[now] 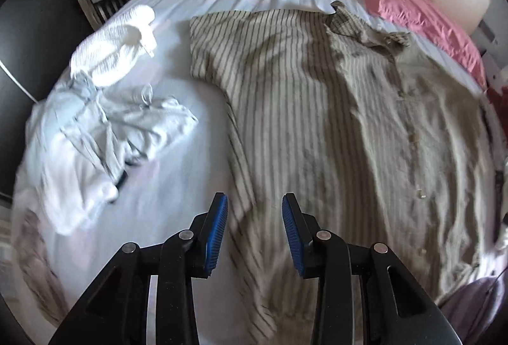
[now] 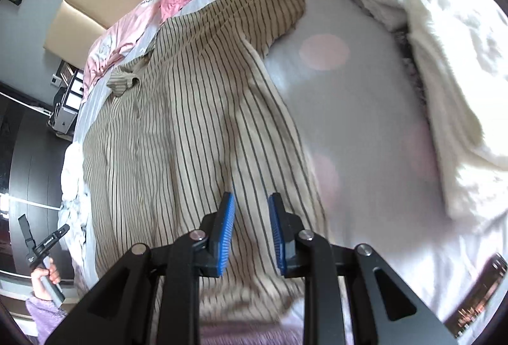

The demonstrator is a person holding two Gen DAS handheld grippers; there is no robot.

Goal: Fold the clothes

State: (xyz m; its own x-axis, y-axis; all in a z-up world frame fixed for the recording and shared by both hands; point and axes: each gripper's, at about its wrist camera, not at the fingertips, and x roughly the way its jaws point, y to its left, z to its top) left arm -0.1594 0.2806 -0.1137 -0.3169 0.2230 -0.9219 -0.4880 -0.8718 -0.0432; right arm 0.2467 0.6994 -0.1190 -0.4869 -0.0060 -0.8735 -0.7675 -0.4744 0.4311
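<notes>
STEP: striped shirt (image 1: 304, 110) lies spread flat on the bed (image 1: 177, 186), not yet folded | TOOLS: left tool (image 1: 255, 234) part open, right tool (image 2: 251, 234) narrow; both empty above the hem | NEXT: likely pinch a side edge; fold inward

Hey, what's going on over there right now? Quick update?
Left gripper open, empty, above the bed. Right gripper open, empty. Striped shirt spread flat, buttons up, not folded yet. White clothes heaped beside it, not in the way.
</notes>
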